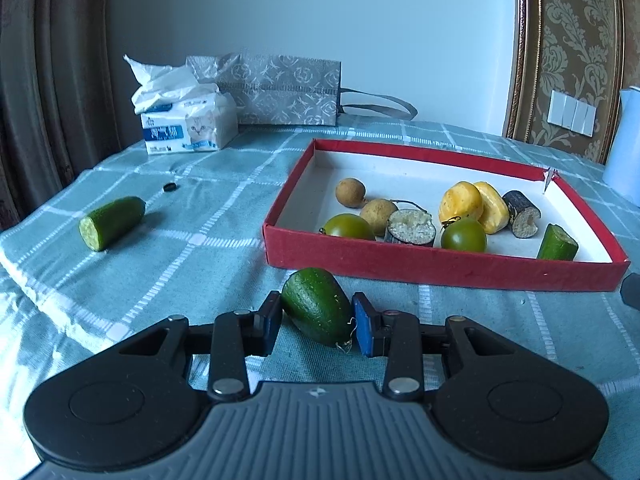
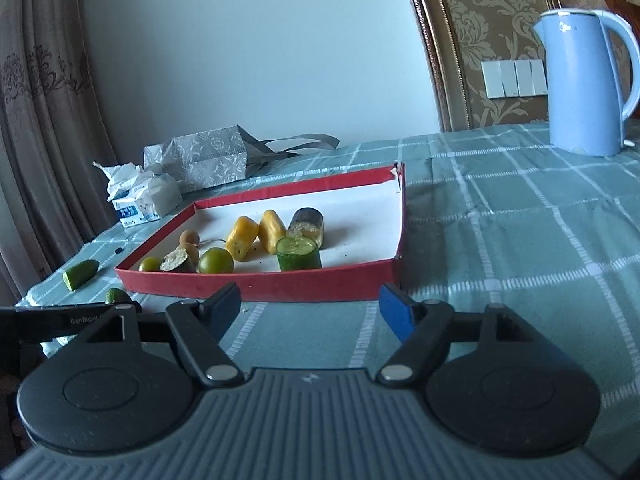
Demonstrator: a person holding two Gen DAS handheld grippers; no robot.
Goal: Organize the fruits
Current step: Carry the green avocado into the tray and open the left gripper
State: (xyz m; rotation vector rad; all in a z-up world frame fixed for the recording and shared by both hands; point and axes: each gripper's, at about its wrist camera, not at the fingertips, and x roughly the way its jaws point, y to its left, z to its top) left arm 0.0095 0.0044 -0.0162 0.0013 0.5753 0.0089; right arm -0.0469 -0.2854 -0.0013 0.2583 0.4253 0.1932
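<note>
Left wrist view shows the left gripper (image 1: 318, 318) clamped on a green cucumber end (image 1: 316, 306) just short of the red tray (image 1: 440, 270) at twelve o'clock, presumably for dropping in, another cucumber piece (image 1: 112, 222) at ten o'clock, while the right gripper (image 2: 310, 308) gapes wide, empty.

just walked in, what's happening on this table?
A person is sorting fruit pieces into a red box with two hand-held grippers. The left hand-held gripper is shut on a green cucumber end just in front of the box. The right hand-held gripper is open and empty, near a cucumber piece in the box. One more cucumber piece lies on the cloth.
</note>
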